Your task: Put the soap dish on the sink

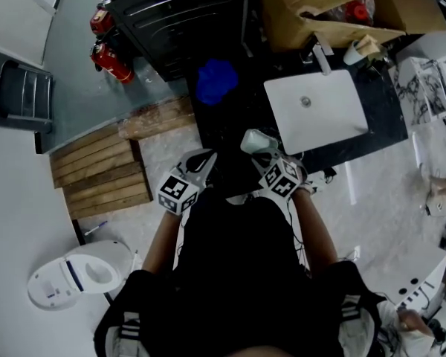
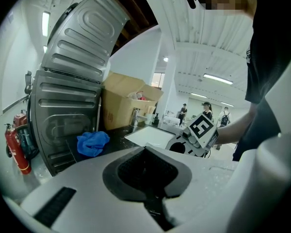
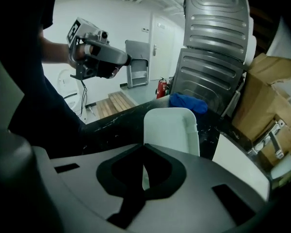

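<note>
My right claw (image 3: 144,165) pinches the dish (image 3: 170,129) by its edge, it looks light, hard and slippery, and my left claw (image 2: 146,171) is closed, empty.

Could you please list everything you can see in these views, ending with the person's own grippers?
soap dish: one, white, held over the counter beside the sink
sink: one, white, set in the counter
counter: one, black
cloth: one, blue, on the counter left of the sink
cardboard box: one, brown, behind the sink
ribbed metal panels: two, grey, behind the cloth
fire extinguishers: two, red, on the floor left of the panels
wooden boards: one platform, brown, on the floor left of the counter
toilet: one, white, on the floor at the head view's lower left
left gripper: one, grey, jaws together, empty
right gripper: one, grey, shut on the soap dish
</note>
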`<move>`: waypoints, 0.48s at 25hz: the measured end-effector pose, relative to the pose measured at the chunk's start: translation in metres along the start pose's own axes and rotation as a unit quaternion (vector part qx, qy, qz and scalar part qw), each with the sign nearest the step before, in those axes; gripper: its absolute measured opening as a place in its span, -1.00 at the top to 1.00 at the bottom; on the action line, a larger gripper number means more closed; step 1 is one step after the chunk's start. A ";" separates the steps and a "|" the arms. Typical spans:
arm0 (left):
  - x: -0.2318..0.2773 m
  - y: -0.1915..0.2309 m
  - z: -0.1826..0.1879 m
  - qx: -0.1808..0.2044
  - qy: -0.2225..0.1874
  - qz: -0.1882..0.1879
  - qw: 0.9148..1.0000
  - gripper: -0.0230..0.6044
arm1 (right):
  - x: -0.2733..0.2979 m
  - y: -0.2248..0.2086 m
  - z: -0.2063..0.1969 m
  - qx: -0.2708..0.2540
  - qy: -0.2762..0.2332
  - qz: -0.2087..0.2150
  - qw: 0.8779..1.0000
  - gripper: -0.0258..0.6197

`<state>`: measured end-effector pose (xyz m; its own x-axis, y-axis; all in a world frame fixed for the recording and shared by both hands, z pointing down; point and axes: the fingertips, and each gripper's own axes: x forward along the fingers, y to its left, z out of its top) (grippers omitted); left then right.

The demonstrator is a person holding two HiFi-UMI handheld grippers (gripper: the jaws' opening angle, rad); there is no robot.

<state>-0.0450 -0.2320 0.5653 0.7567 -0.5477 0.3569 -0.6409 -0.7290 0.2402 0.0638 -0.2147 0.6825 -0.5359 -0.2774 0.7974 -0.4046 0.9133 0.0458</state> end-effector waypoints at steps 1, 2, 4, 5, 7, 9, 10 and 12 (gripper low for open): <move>0.001 0.002 0.000 -0.001 0.001 -0.004 1.000 0.93 | 0.003 -0.001 -0.001 0.000 0.012 -0.001 1.000 0.93; 0.001 0.003 0.000 -0.001 0.001 -0.007 1.000 0.93 | 0.005 -0.001 -0.003 0.001 0.023 -0.002 1.000 0.93; 0.002 0.003 0.000 -0.003 0.000 -0.012 1.000 0.93 | 0.010 -0.001 -0.008 0.005 0.045 0.000 0.999 0.93; 0.001 0.004 -0.001 -0.004 0.000 -0.014 1.000 0.93 | 0.012 0.000 -0.011 0.004 0.056 0.001 0.998 0.93; 0.000 0.006 -0.005 -0.006 0.000 -0.017 1.000 0.93 | 0.017 0.001 -0.015 -0.001 0.079 0.005 0.997 0.93; -0.002 0.008 -0.009 -0.007 0.002 -0.018 1.000 0.93 | 0.020 0.003 -0.018 -0.007 0.102 0.010 0.995 0.93; -0.003 0.009 -0.010 -0.008 0.003 -0.018 1.000 0.93 | 0.022 0.004 -0.020 -0.009 0.112 0.013 0.994 0.93; -0.005 0.012 -0.011 -0.009 0.002 -0.017 1.000 0.93 | 0.024 0.004 -0.024 -0.014 0.133 0.014 0.991 0.93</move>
<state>-0.0580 -0.2330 0.5761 0.7780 -0.5203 0.3522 -0.6165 -0.7401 0.2686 0.0671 -0.2103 0.7169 -0.3307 -0.1663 0.9289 -0.3703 0.9283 0.0344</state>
